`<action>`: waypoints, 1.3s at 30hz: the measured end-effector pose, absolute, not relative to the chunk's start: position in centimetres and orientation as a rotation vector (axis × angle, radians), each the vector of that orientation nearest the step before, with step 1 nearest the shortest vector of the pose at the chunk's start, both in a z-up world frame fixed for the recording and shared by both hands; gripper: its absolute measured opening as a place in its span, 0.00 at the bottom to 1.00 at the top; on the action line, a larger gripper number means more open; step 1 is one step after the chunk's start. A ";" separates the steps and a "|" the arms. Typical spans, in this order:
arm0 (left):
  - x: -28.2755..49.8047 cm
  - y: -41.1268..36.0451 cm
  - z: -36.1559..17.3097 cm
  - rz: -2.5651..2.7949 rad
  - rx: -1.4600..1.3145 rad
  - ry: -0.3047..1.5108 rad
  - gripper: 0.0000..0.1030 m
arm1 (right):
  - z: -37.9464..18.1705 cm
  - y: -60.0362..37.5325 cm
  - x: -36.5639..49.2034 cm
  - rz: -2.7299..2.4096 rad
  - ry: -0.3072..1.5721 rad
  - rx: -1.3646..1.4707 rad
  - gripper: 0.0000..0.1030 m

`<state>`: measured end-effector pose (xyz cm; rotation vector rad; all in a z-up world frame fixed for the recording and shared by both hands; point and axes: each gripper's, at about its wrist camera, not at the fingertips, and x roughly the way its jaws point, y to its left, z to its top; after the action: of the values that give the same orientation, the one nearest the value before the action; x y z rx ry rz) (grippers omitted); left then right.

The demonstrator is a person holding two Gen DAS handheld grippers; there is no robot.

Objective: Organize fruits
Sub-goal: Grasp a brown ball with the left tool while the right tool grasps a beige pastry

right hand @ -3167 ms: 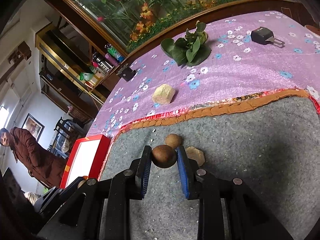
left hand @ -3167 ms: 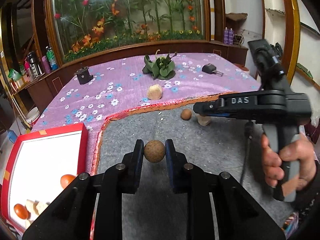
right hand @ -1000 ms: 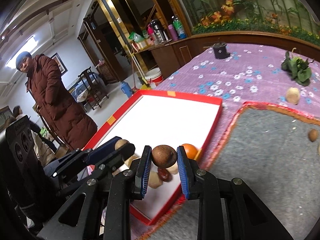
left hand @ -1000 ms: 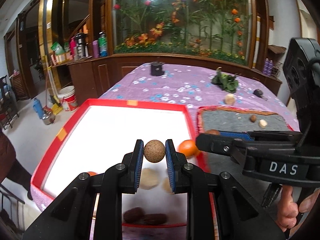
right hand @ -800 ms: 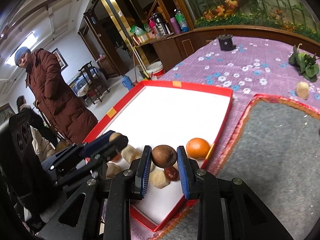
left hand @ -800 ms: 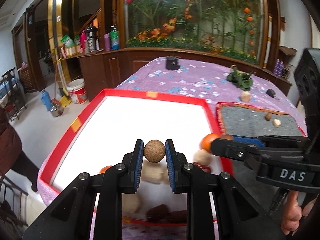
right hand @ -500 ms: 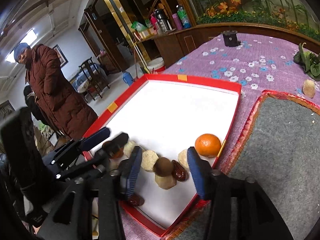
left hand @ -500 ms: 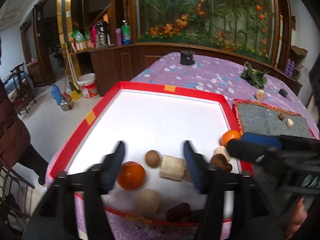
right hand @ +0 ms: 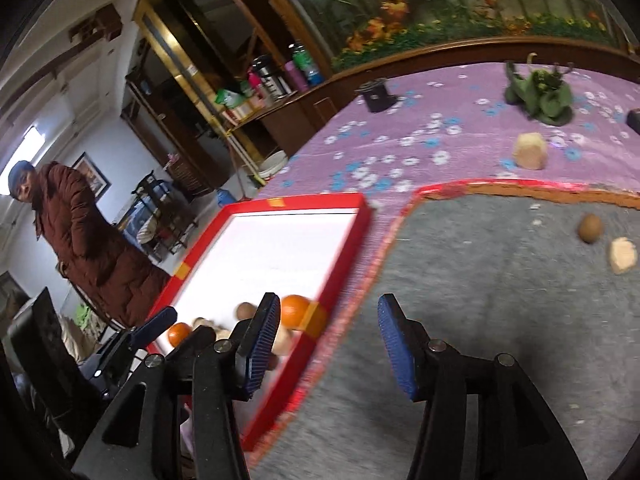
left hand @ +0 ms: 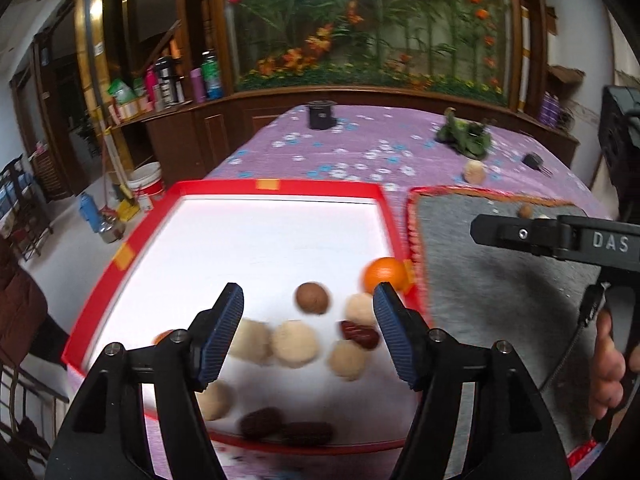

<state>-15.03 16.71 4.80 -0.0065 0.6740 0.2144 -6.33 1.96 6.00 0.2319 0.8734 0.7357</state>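
Note:
A red-rimmed tray (left hand: 280,189) with a white floor holds several fruits: a brown round fruit (left hand: 312,298), an orange (left hand: 385,276), pale lumps and dark red dates (left hand: 360,332). My left gripper (left hand: 308,332) hangs open over the tray's near end with nothing between its fingers. My right gripper (right hand: 328,344) is above the grey mat (right hand: 500,300) just right of the tray (right hand: 344,240); its jaws are opening and nothing is between them. On the mat's far side lie a small brown fruit (right hand: 590,228) and a pale piece (right hand: 622,254).
A pale fruit (right hand: 530,151), a green leafy plant (right hand: 540,96) and a black cup-like object (right hand: 376,96) sit on the purple flowered cloth. A person in a brown coat (right hand: 92,248) stands left of the table. A hand (left hand: 608,368) holds the right gripper.
Both grippers opened and let their brown fruits go into the tray. The right gripper then swung right, from over the tray to over the grey mat.

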 end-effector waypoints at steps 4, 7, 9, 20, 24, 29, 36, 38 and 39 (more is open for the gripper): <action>-14.2 14.9 5.3 0.185 0.020 0.671 0.70 | 6.2 -3.2 -4.9 0.623 0.851 0.241 0.52; -13.4 13.8 5.7 0.161 0.022 0.676 0.71 | 5.5 -8.3 -2.8 0.426 0.856 0.188 0.52; -12.7 12.9 5.9 0.142 0.032 0.683 0.71 | 4.6 -10.8 -1.0 0.333 0.899 0.136 0.52; -7.9 7.0 8.1 0.039 0.138 0.697 0.71 | 1.8 -9.0 1.9 0.370 0.923 -0.031 0.25; -5.8 4.5 7.8 -0.012 0.156 0.705 0.71 | 2.6 -12.7 2.4 0.393 0.920 0.167 0.24; -1.9 -0.8 6.2 -0.141 0.170 0.719 0.71 | 4.0 -18.1 2.8 0.333 0.854 0.437 0.24; 2.0 -5.5 3.1 -0.179 0.231 0.758 0.71 | 2.7 -21.0 3.9 0.276 0.930 0.583 0.25; 2.6 -5.7 2.5 -0.174 0.212 0.777 0.71 | 2.4 -21.2 4.0 0.281 0.942 0.605 0.25; 2.8 -5.8 2.3 -0.170 0.210 0.781 0.70 | 2.4 -21.2 4.0 0.277 0.941 0.602 0.25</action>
<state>2.80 -5.77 2.35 0.2098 0.7814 -0.1701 3.96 -21.25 2.38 0.6024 0.9408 0.2771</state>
